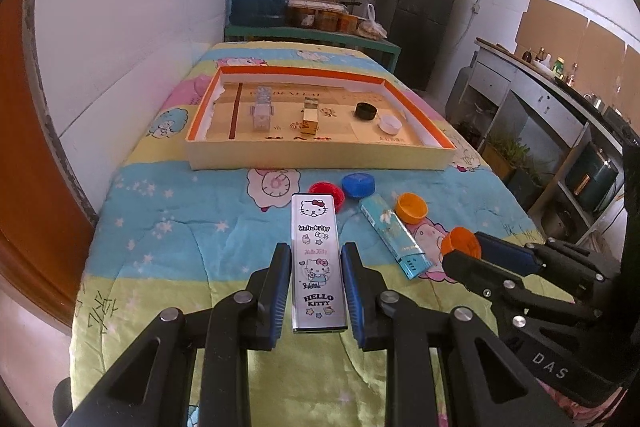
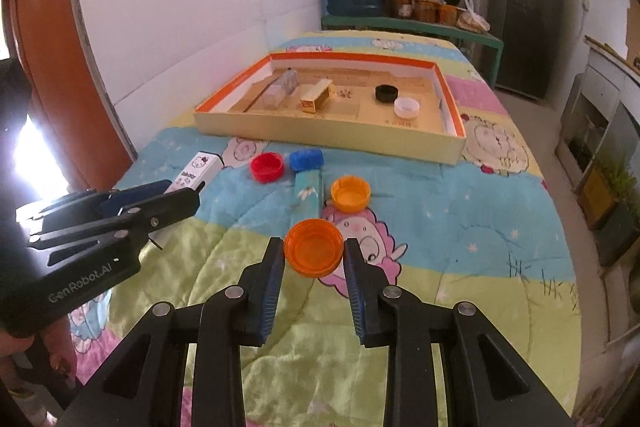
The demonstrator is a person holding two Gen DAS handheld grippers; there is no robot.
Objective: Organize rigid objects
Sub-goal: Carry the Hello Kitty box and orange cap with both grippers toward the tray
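The left gripper [image 1: 316, 259] clamps the Hello Kitty box [image 1: 316, 255] between its fingers; the right gripper [image 2: 314, 255] clamps an orange cap [image 2: 314, 253]. On the bench quilt [image 2: 460, 227], a red cap [image 2: 267, 167], blue cap [image 2: 306, 159], teal box [image 2: 308, 193] and second orange cap [image 2: 351, 193] lie before the tray [image 2: 320, 131].
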